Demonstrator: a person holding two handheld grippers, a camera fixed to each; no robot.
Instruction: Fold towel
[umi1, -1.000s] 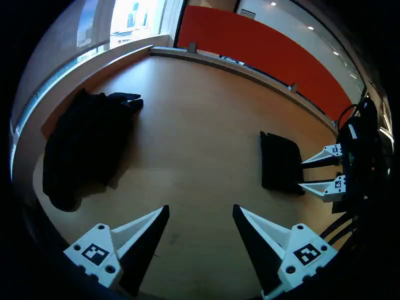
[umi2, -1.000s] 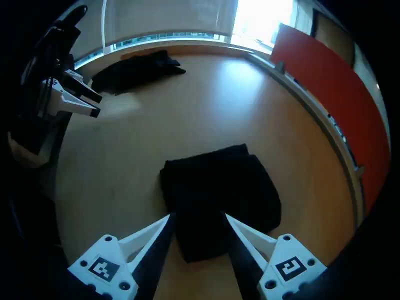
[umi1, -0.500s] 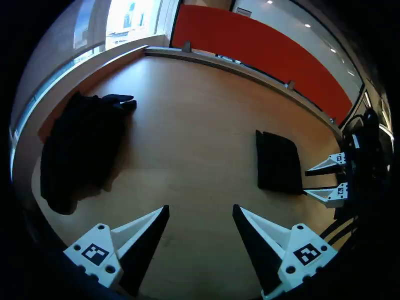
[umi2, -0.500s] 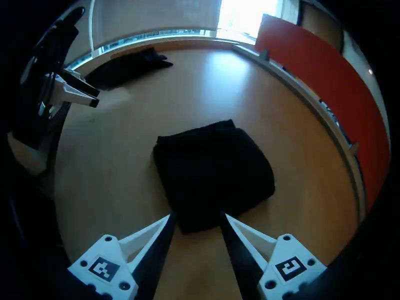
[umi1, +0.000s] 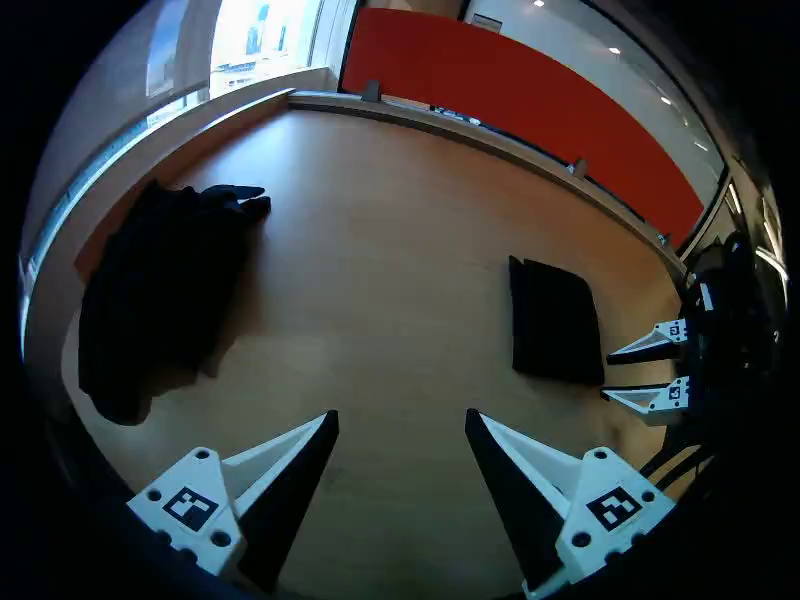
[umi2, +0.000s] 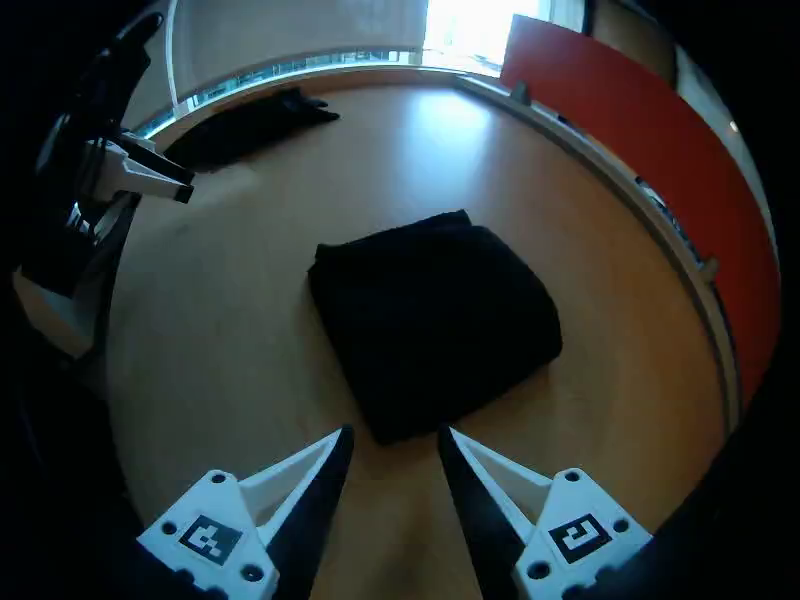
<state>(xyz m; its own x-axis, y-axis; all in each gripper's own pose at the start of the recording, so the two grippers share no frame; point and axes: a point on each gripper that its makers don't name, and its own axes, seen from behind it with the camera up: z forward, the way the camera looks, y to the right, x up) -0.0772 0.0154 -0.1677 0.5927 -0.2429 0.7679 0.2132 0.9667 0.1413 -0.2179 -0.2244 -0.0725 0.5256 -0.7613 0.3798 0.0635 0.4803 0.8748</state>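
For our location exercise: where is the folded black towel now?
In the right gripper view, the folded black towel lies mid-frame on the wooden surface, just beyond the right gripper, clear of its jaws.

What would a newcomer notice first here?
The neatly folded black towel lies on the light wooden tabletop, its near corner just off the tips of the open right claw. A crumpled dark cloth heap sits by the window, far left of the open left claw, and a bright red wall panel runs behind the table.
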